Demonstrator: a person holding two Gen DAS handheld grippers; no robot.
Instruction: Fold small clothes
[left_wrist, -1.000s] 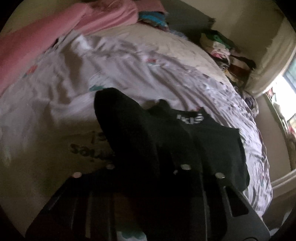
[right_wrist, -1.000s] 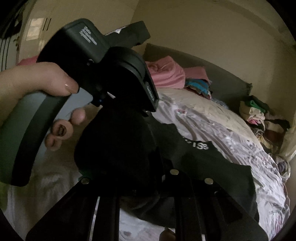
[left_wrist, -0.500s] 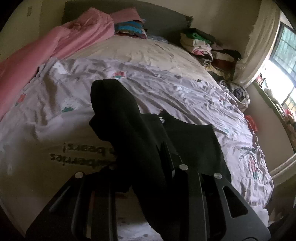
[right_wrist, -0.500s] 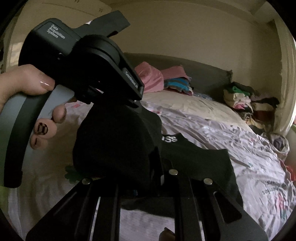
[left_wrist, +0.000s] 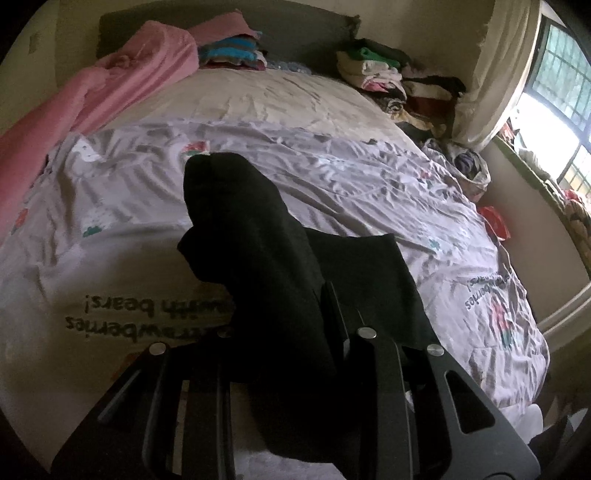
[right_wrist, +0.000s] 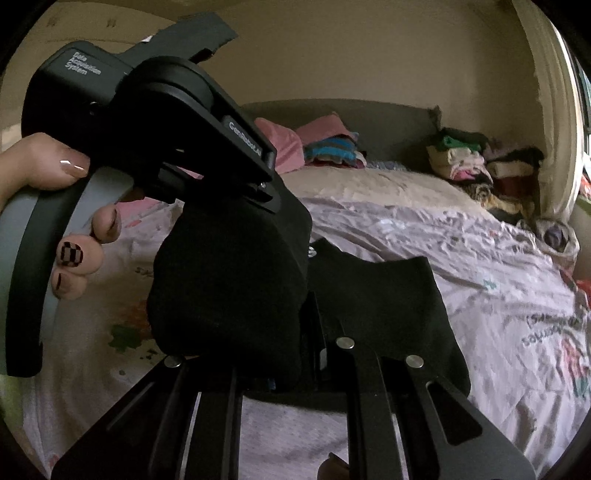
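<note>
Both grippers clamp one black garment (left_wrist: 266, 258) above the bedsheet (left_wrist: 369, 177): left gripper (left_wrist: 291, 325) and right gripper (right_wrist: 295, 332) each pinch cloth. Only the right wrist view shows the person's left hand (right_wrist: 70, 229).

Your left gripper (right_wrist: 258, 236) sits left of and just ahead of the right gripper (right_wrist: 314, 332), the garment (left_wrist: 266, 266) bunched between them, its far end lying on the bed (left_wrist: 332, 177). Folded stacks (left_wrist: 388, 77) sit behind, along the headboard (left_wrist: 306, 33). Window (left_wrist: 554, 81) is right.
</note>
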